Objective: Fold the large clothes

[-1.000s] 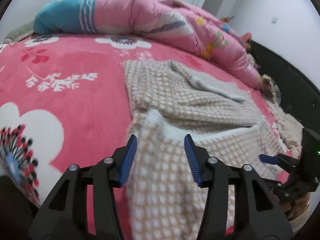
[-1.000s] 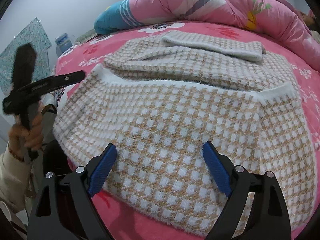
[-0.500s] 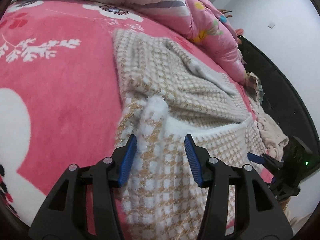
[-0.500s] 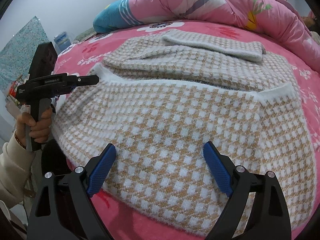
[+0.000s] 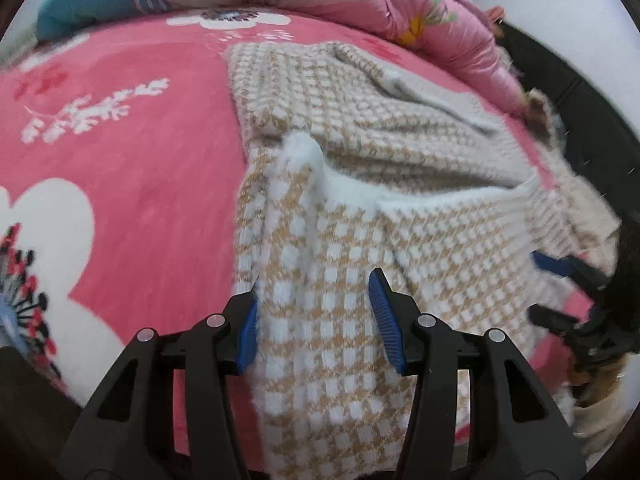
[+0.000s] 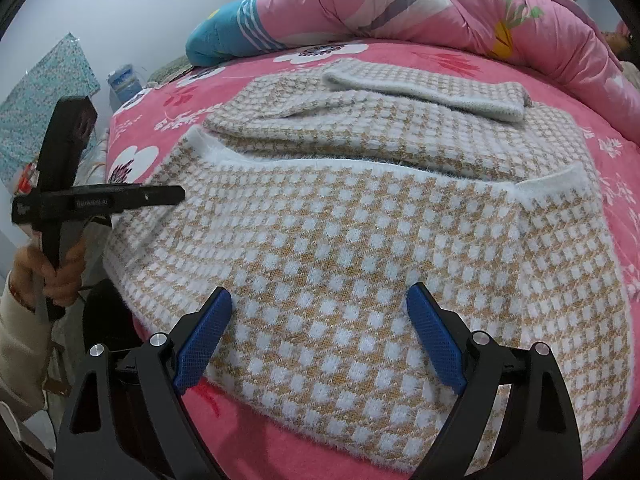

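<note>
Sweater: a fuzzy knit sweater [image 6: 360,248] in a tan-and-white check lies spread on the bed, partly folded, with its near part reaching the bed's near edge.
Sweater, folded parts: a sleeve [image 6: 424,88] lies across the far part of the garment; a white fuzzy hem band [image 6: 320,162] runs across the middle, where the near layer overlaps the layer behind it.
Sweater, left view: the near left corner of the white band [image 5: 300,148] stands up in a small peak, and the checked fabric hangs down toward the camera between the blue pads.
Left gripper: the left gripper [image 5: 314,320] has its jaws apart with the sweater's near edge between them; its left pad [image 5: 246,334] is against the fabric's edge, and its right pad [image 5: 386,320] lies over the fabric. From the right wrist view the left gripper [image 6: 168,196] is seen side-on at the sweater's left edge, held by the person's left hand [image 6: 48,276].
Right gripper: the right gripper [image 6: 320,336] hovers over the sweater's near portion, jaws spread wide, nothing between the pads but fabric below; whether the pads touch the knit cannot be told.
Blanket: a pink blanket [image 5: 140,184] with white flowers covers the bed under the sweater.
Quilt: a pink patterned quilt [image 6: 440,4] is heaped along the far side, with a blue striped part [image 6: 228,32] at its left end.
</note>
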Tool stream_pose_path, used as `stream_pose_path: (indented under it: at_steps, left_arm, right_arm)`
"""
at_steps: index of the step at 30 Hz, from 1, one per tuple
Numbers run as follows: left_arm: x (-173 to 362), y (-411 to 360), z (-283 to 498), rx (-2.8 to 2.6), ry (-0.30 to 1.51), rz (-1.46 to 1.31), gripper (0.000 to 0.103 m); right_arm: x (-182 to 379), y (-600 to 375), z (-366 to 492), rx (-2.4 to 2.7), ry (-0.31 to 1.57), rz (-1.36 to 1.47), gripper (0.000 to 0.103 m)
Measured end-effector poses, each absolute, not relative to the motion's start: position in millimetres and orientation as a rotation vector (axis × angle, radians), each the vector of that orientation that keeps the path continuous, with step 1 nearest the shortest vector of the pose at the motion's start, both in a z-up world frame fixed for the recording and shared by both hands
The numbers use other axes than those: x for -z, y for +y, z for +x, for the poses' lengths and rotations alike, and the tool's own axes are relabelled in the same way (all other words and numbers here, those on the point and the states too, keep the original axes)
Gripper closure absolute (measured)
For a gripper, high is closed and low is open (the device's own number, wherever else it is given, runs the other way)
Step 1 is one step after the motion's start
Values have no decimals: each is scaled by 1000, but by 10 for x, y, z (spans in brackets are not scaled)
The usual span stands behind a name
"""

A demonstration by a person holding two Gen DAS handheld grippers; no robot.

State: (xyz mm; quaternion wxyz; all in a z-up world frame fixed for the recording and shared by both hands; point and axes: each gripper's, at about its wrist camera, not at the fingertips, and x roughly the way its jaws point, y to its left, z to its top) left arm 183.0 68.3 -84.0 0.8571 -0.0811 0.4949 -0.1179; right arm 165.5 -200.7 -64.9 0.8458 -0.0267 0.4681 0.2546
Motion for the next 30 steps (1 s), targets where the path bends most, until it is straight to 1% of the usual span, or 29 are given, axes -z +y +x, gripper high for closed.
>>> stream_pose_path:
  at_steps: [5, 11, 17, 21, 30]
  left_arm:
    - [844, 443, 1735, 142, 1004, -24, 54]
    - [853, 360, 1666, 83, 974, 30, 53]
    - [847, 270, 1639, 54, 960, 63, 52]
    - [845, 240, 1613, 56, 961, 63, 52]
    - [827, 228, 1581, 32, 948, 80, 51]
  right_arm:
    - [651, -2012, 1655, -534, 987, -53, 16]
    - [643, -2024, 1626, -524, 983, -41, 16]
    - [502, -2143, 1558, -507, 946, 13, 16]
    - [385, -2381, 1533, -455, 904, 46, 16]
    - [233, -3264, 1627, -257, 865, 107, 16]
